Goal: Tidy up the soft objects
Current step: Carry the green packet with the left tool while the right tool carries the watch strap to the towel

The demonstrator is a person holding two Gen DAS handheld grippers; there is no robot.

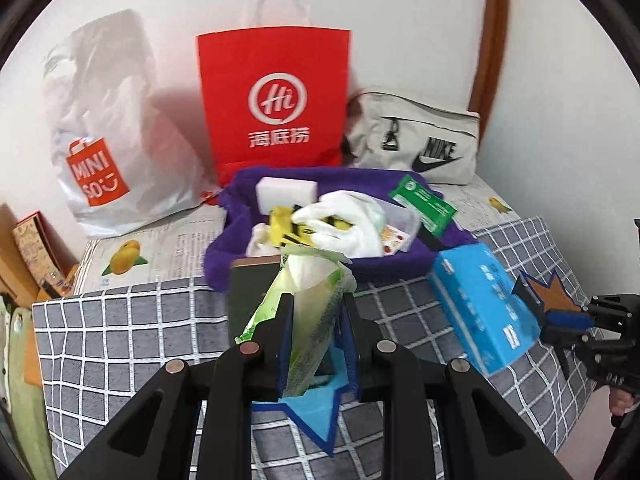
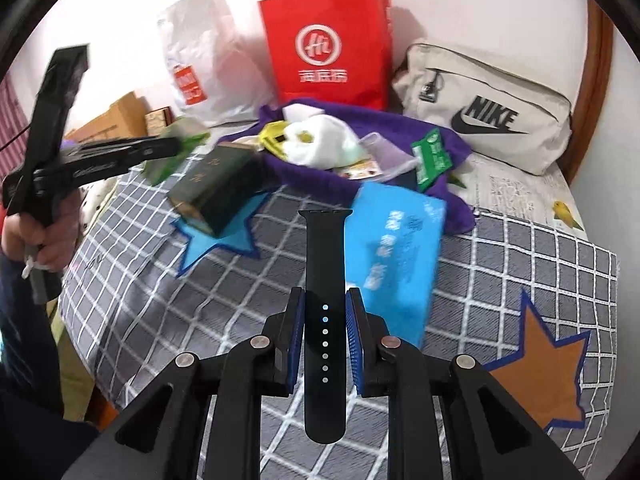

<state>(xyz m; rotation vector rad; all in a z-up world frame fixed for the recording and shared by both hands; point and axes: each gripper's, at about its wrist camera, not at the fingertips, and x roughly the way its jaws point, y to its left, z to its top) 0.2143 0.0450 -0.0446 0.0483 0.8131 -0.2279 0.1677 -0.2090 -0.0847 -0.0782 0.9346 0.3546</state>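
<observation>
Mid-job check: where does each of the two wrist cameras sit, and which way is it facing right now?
Left wrist: on the left gripper, aimed down along its fingers clamping a green wipes packet; right gripper at the right edge.
Right wrist: on the right gripper, aimed down over the checked bedcover, gripping a black watch strap; left gripper and hand at left.
Shared: red paper bag, Nike bag, purple towel, blue tissue pack.

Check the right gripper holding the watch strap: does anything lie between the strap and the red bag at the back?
Yes. Ahead of the strap, held in the right gripper, lies the blue pack, then the purple cloth piled with small items, right in front of the red bag. Going over them looks clear.
</observation>
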